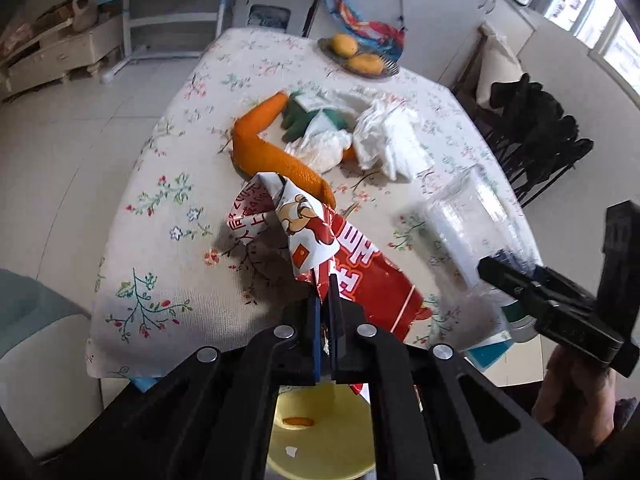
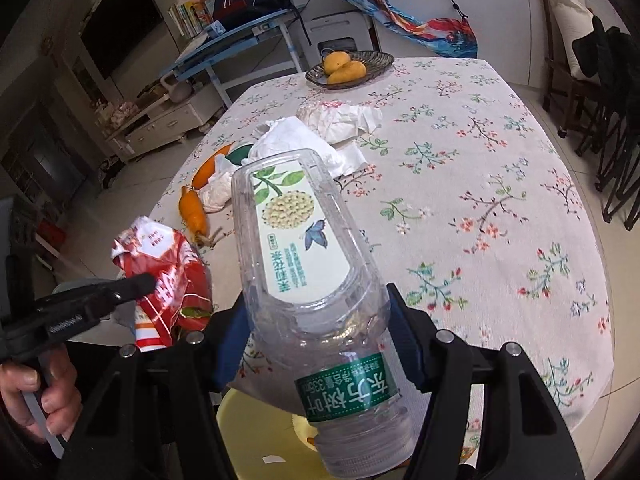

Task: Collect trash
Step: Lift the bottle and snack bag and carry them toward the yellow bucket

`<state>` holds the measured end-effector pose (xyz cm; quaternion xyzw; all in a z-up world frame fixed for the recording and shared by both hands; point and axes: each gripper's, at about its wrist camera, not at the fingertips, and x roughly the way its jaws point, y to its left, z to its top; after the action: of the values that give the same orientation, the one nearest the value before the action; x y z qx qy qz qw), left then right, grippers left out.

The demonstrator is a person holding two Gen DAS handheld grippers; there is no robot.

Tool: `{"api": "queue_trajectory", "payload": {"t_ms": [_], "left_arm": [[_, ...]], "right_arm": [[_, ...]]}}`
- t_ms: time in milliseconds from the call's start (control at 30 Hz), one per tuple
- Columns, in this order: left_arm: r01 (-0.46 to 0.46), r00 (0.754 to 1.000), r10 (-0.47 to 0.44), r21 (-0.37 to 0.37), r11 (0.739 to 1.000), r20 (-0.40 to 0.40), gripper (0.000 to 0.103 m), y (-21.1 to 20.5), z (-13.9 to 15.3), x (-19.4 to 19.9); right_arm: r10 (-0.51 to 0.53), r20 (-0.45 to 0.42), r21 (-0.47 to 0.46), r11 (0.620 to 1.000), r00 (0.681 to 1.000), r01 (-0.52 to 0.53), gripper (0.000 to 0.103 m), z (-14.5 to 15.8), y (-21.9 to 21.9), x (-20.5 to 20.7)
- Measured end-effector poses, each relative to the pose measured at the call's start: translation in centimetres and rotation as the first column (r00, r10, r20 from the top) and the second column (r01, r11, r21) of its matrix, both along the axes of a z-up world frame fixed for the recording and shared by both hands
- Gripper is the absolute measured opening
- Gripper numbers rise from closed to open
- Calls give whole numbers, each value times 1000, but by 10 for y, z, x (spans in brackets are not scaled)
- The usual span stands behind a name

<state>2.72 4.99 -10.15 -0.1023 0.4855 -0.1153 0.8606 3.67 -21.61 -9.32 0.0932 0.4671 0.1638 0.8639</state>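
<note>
My left gripper [image 1: 326, 300] is shut on a red and white snack wrapper [image 1: 316, 240], held above the table's near edge; the wrapper also shows in the right wrist view [image 2: 168, 280]. My right gripper [image 2: 320, 320] is shut on a clear empty plastic bottle [image 2: 304, 264], cap end toward the camera; it shows blurred in the left wrist view [image 1: 472, 220]. A yellow bin [image 1: 320, 432] sits below both grippers, also seen in the right wrist view [image 2: 260, 428]. On the table lie an orange peel-like strip [image 1: 260, 148], crumpled white tissues [image 1: 384, 136] and a green and white wrapper [image 1: 312, 116].
The floral tablecloth covers the table [image 2: 480, 200]. A woven dish with mangoes [image 2: 348, 66] stands at the far end. Dark chairs [image 2: 608, 100] stand to the right. A blue-framed rack [image 2: 240, 40] and low cabinet [image 2: 160, 124] are behind on the left.
</note>
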Motion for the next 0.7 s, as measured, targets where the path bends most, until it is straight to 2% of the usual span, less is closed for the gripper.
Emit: {"api": "queue_trajectory", "payload": {"t_ms": [200,400,567,600,667,700], "left_arm": [[0,1000,0,-9,1000,17,4,3,1,-10],[1,999,-3,21,1000,52,4,2,6,-16],[-30,999,28,48,998,26,7,2,-1,-12],[-38,999,37,45,998,19,11,2,-2,-10],[-55,998,55,37,998,6,27,4,-6,-7],[-67,998,67,29,997,0,40,5,-8,-5]], "right_arm": [[-12,1,11,1000,1000,12,62,0,-2,0],[-17,8,40,999,1000,16,62,2,-4,-4],[-19,10,50,999,1000,19,62,1,-4,-6],[-19,9,50,999,1000,19,62,1,-3,-6],[-19,7,50,999,1000,19,62,0,-3,-6],[-19,5,50,999,1000,19,62,-1,-3,-6]]}}
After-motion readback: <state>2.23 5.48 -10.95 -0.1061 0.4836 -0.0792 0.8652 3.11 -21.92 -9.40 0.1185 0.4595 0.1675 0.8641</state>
